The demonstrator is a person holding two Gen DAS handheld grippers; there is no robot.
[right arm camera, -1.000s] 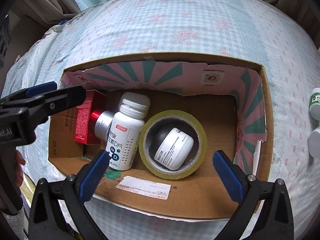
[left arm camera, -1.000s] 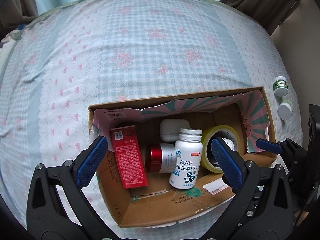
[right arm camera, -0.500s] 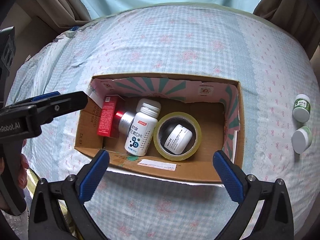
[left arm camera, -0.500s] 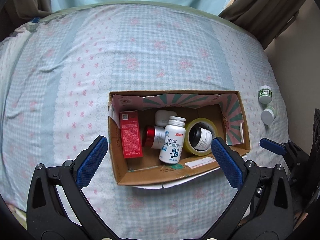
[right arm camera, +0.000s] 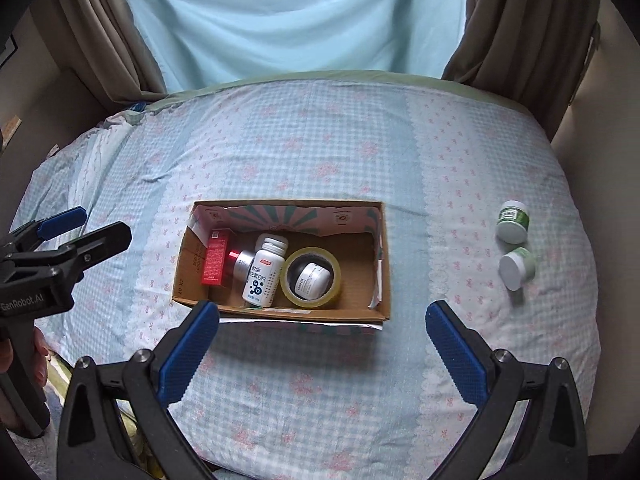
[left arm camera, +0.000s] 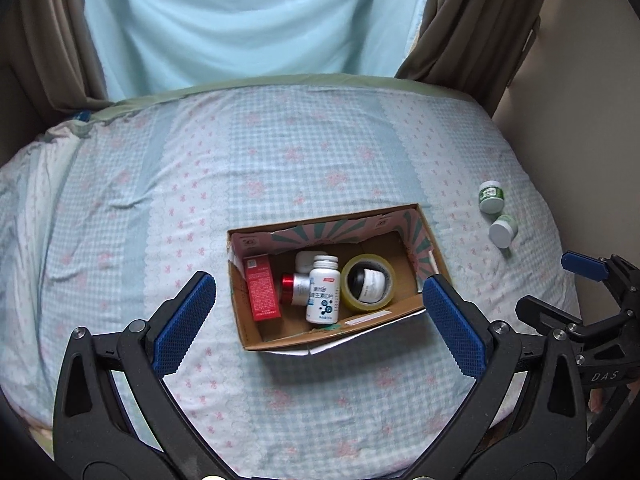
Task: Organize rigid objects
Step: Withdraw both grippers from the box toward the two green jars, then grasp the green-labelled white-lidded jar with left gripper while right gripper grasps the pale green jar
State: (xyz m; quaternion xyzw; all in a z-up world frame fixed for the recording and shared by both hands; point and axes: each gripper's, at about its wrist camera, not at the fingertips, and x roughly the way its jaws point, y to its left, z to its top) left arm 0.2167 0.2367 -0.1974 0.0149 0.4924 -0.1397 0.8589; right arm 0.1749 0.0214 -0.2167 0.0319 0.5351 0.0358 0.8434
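A cardboard box (left arm camera: 280,340) (right arm camera: 360,314) lies on the bed. It holds a red carton (left arm camera: 262,286) (right arm camera: 216,258), a red-and-silver can (left arm camera: 294,289), a white pill bottle (left arm camera: 323,294) (right arm camera: 264,270), a white case (left arm camera: 304,261), and a tape roll (left arm camera: 368,282) (right arm camera: 310,276) with a small jar inside. Two green-and-white jars (left arm camera: 492,197) (left arm camera: 503,231) (right arm camera: 513,222) (right arm camera: 516,267) lie on the bed right of the box. My left gripper (left arm camera: 320,324) and right gripper (right arm camera: 322,346) are open and empty, high above the box's near side.
The bed has a light blue checked cover (left arm camera: 280,168) with pink flowers. Brown curtains (left arm camera: 472,20) and a pale blue drape (left arm camera: 256,16) hang behind it. A wall stands at the right. The other gripper shows at each view's side edge (left arm camera: 588,268) (right arm camera: 60,232).
Both grippers have risen and pulled back from the box, so the box looks much smaller and the curtains have come into view. The box contents have not moved.
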